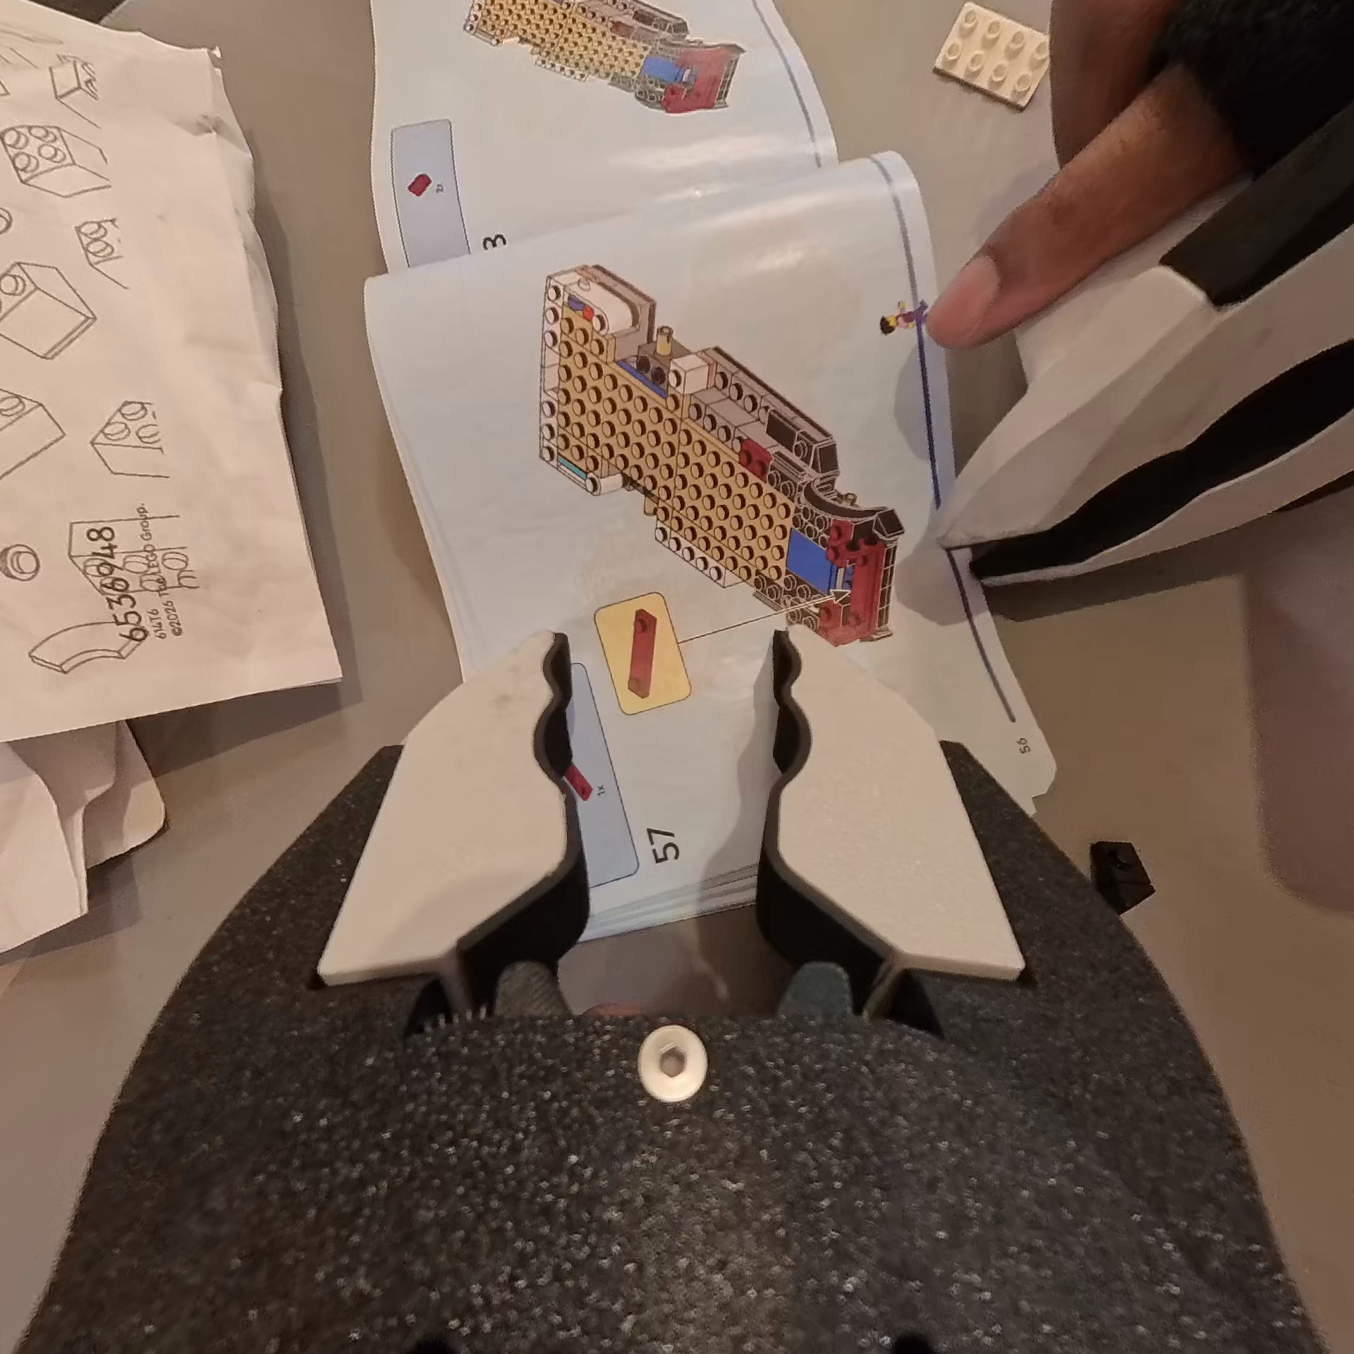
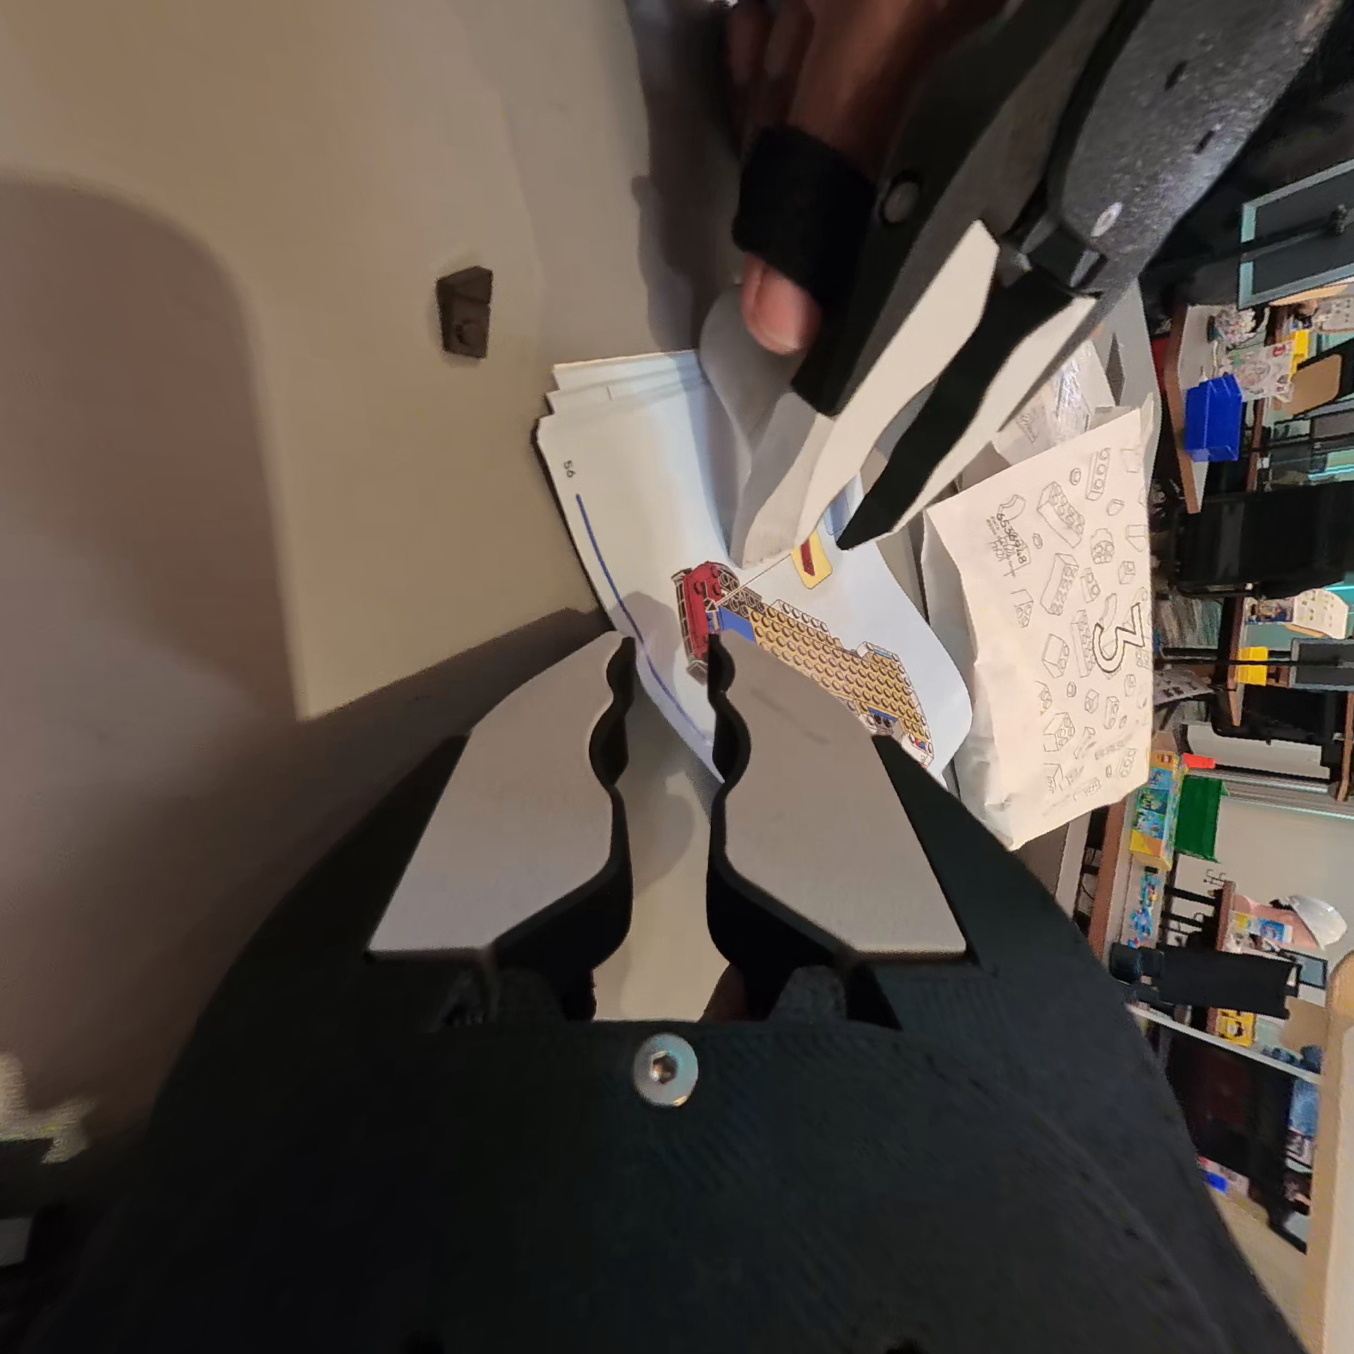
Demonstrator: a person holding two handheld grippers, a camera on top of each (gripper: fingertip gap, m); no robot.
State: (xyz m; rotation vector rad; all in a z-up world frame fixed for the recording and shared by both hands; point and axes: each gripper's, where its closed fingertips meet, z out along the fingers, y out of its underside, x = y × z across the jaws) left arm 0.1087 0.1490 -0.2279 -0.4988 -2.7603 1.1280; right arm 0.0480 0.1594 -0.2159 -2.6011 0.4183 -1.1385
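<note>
Here the left claw [image 1: 667, 645] hangs over the near end of an open booklet [image 1: 733, 242], and its fingers stand wide apart with only the printed page between them; nothing is held. The page is the thing nearest to it, lying right below and ahead of the tips.

The right claw [image 2: 667, 648] comes in from the side, at the booklet's outer edge. Its fingers [image 2: 777, 703] are a little apart, and the curled edge of the top page shows in the gap between them. I cannot see any pad pressing on the paper, so I judge it as not gripping. A bare finger [image 1: 982, 293] of the hand that carries this claw rests on the page margin, farther from the left claw.

To the left of the left claw lies a white paper bag [image 1: 132, 366] with drawn bricks. Far ahead and to the right sits a cream plate [image 1: 993, 51], and close on its right a small dark piece [image 1: 1119, 875] on the table [image 1: 1136, 733].

What may go wrong:
- The top page bows upward and looks springy, so it may flip or slide if the finger lifts.
- If the right claw closes on the thin edge at an angle, the paper may crease or tear.
- The left claw, if lowered carelessly, can crumple the pages under it.
- The dark piece is small, and a sideways sweep may knock it away.
</note>
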